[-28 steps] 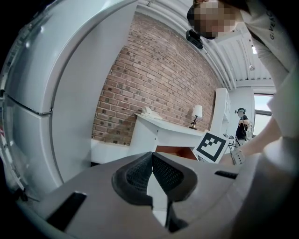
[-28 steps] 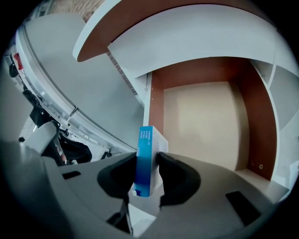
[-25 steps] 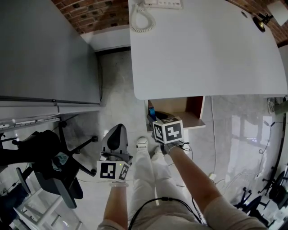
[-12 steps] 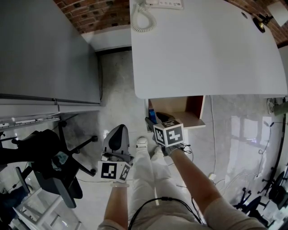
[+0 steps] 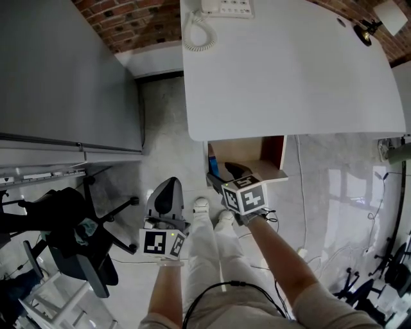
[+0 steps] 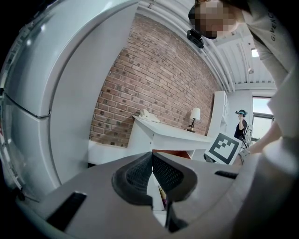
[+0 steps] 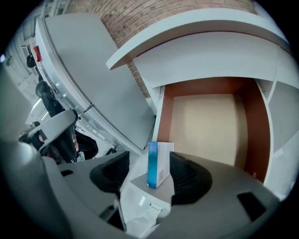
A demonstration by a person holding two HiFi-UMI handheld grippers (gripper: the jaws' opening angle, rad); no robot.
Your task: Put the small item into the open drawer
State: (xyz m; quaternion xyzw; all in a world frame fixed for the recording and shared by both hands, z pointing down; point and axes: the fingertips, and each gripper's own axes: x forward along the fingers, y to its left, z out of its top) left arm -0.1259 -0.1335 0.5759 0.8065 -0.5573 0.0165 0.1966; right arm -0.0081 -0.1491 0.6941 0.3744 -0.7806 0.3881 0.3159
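Small box (image 7: 159,163): we see it, blue and white, standing upright between the pads of the right gripper (image 7: 149,169); in the head view it shows as a blue sliver (image 5: 214,169) at the left front corner of the open drawer (image 5: 247,151).
Right fingers: the jaws are opening and stand wide apart. The pad at frame left is clear of the box. The pad at frame right (image 7: 187,172) is just beside it, and we cannot tell if it touches.
Under the box: a grey ledge carries it; we cannot tell whether that is part of the drawer.
Left fingers: the left gripper (image 6: 152,175) has its pads pressed together with nothing between them; in the head view it sits at lower centre-left, well apart from the drawer.
Drawer interior: beige floor (image 7: 210,126) with reddish-brown walls, filling the middle right of the right gripper view.
Desk (image 5: 289,71): white, directly above the drawer, across the upper right of the head view.
On the desk: a white telephone (image 5: 221,6) at the top edge and a small lamp (image 5: 366,32) at upper right.
Further out: a brick wall (image 5: 128,19) at the top and a dark office chair (image 5: 70,231) at lower left.
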